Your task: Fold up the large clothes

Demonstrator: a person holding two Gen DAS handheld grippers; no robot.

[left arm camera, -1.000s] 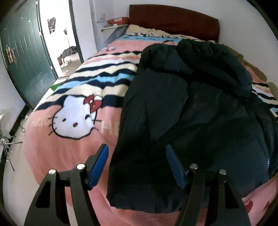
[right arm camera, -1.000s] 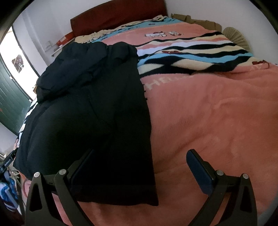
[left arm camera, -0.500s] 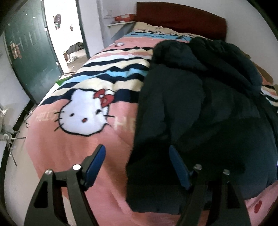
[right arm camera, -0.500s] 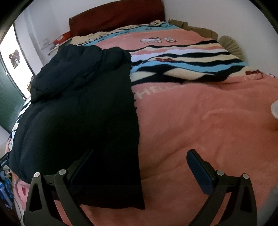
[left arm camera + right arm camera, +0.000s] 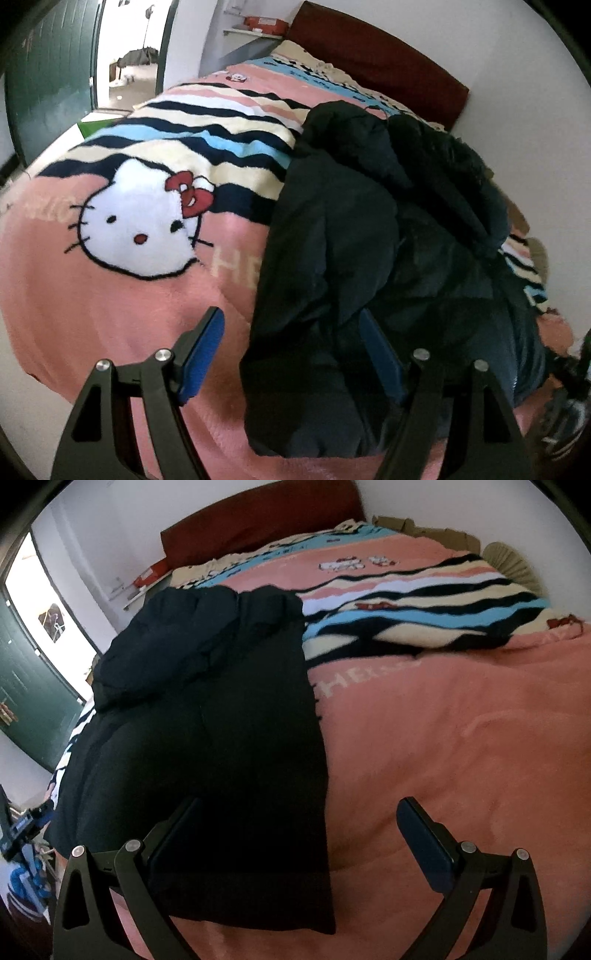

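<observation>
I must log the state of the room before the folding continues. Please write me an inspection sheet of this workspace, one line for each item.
Surface: bed with a pink fleece blanket bearing a white cartoon cat face and wavy stripes.
Job's things: black padded jacket, sides already folded in, hood bunched toward the dark red headboard.
Clutter: cardboard pieces at the bed's far corner.
Grippers: left gripper open, jaws just widened, astride the jacket's near corner; right gripper open, astride the jacket's other near corner.
Cables: nothing seen.
Surroundings: green door standing open, white walls.
</observation>
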